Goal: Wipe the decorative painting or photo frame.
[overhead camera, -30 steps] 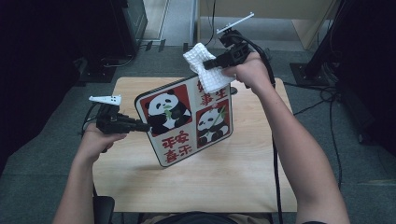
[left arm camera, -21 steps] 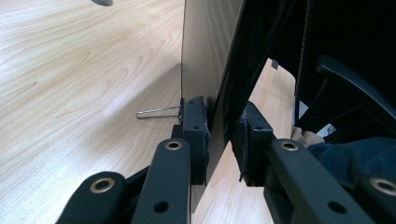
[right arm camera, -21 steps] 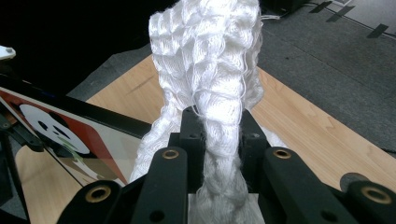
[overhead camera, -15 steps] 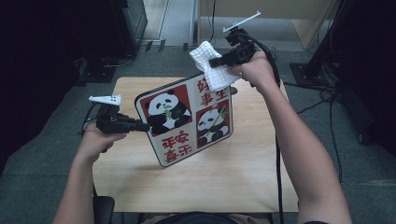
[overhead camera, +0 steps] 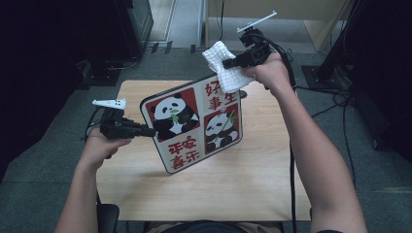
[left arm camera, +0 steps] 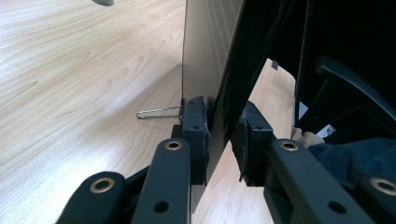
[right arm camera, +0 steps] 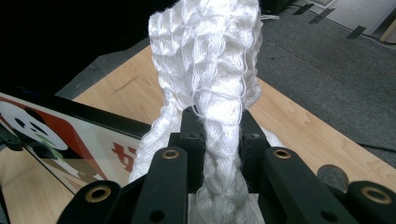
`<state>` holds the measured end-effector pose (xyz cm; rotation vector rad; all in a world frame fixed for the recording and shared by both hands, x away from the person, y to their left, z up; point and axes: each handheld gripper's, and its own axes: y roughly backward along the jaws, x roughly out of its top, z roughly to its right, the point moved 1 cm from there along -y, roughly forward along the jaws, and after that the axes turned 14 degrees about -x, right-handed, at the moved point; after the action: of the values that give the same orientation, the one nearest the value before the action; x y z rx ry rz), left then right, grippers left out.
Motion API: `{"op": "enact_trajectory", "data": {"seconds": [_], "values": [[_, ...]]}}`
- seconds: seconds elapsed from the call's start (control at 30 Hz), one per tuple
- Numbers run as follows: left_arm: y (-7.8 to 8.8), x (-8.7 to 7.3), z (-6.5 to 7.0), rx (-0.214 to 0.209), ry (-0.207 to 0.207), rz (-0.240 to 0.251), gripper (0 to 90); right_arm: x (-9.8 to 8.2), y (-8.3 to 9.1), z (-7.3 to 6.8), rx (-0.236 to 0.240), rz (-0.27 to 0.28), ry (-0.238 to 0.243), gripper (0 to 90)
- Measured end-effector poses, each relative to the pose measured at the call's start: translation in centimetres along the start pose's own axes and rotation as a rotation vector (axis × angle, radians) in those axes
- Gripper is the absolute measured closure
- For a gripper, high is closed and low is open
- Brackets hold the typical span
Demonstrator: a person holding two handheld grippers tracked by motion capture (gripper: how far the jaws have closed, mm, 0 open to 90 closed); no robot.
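Left hand (overhead camera: pixel 104 145) is sitting low at the left edge of the tabletop (overhead camera: pixel 233 179), forearm coming up from the bottom, wrist level, pointing the left claw (overhead camera: pixel 145 131) sideways toward the middle. That claw is clenching the left edge of the panda picture frame (overhead camera: pixel 194 124); in the left gripper view the pads (left arm camera: pixel 195 122) are pressing on both faces of the frame's edge (left arm camera: pixel 219 84). Frame is standing tilted on the tabletop, bottom edge down, panda side facing up toward the person, wire stand (left arm camera: pixel 156 113) poking out behind. Right arm is stretching forward and up along the right side, hand (overhead camera: pixel 269 73) raised over the frame's top right corner. Right claw (overhead camera: pixel 228 63) is pointing left, gripping a bunched white cloth (overhead camera: pixel 226 70), which is hanging against that corner; right gripper view shows the cloth (right arm camera: pixel 212 84) pinched between the jaws.
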<state>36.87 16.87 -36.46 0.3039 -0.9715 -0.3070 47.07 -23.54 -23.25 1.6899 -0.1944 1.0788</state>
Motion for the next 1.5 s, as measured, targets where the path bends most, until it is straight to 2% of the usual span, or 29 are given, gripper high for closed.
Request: {"op": "enact_trajectory", "data": {"seconds": [0.23,0.63,0.77,0.87,1.5], "values": [[0.0,0.0,0.0,-0.001,0.0,0.001,76.3,-0.3,0.3,0.7,-0.023,0.006,-0.013,78.0],[0.0,-0.1,-0.1,-0.002,-0.001,0.006,76.3,-0.8,0.7,1.6,-0.035,0.004,-0.036,78.0],[0.0,-0.1,-0.1,-0.002,-0.001,0.006,76.3,-1.2,0.8,2.1,-0.062,-0.006,-0.036,78.3],[0.0,-0.1,-0.1,-0.002,-0.002,0.006,76.2,-1.6,0.9,2.4,-0.038,-0.015,-0.061,78.7],[0.0,-0.1,-0.2,0.0,-0.001,0.008,76.4,-3.1,0.4,3.3,-0.029,-0.031,-0.075,78.5]]}}
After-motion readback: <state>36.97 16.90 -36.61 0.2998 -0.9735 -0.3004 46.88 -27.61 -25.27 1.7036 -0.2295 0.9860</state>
